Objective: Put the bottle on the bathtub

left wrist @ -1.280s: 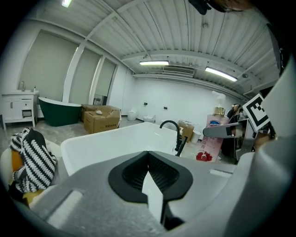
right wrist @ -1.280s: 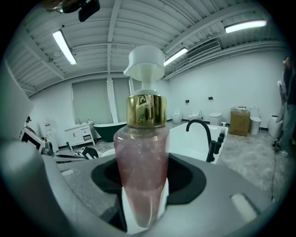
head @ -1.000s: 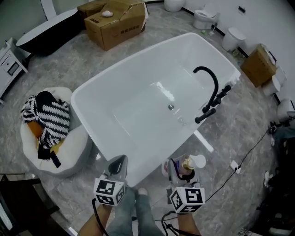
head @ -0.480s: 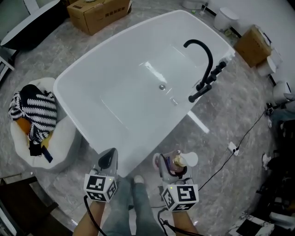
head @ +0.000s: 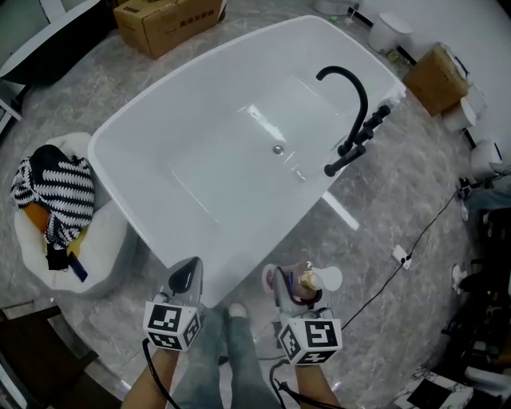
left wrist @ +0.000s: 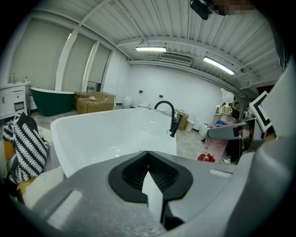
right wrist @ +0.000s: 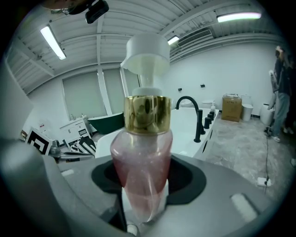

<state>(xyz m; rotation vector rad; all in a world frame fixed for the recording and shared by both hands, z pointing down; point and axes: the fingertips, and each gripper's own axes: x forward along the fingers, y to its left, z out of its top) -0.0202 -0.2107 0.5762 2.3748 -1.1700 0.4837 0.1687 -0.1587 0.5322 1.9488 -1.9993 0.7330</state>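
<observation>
Right gripper (right wrist: 142,187) is clenched on the bottle (head: 303,281): clear pink body, gold collar, white pump head, gripped low on the body between the black pads. The bottle sits over the grey marbled floor (head: 383,200), just beside the near end of the white bathtub (head: 128,132), not on the rim.

Left gripper (left wrist: 148,172) has its jaws closed together with nothing between them. It hangs near the same end of the bathtub, to the left of the bottle.

In the left gripper view the bottle's label shows a blue oval badge on top and red at the bottom; the writing is too small to read.

A black faucet (head: 351,104) stands on the bathtub's right rim. A cardboard box (head: 164,16) lies past the far end; its side has dark print that is not legible. A black-and-white striped cloth (head: 54,188) lies on a white cushion (head: 100,244) left of the bathtub. Each gripper carries a cube with square black-and-white markers and no text.
</observation>
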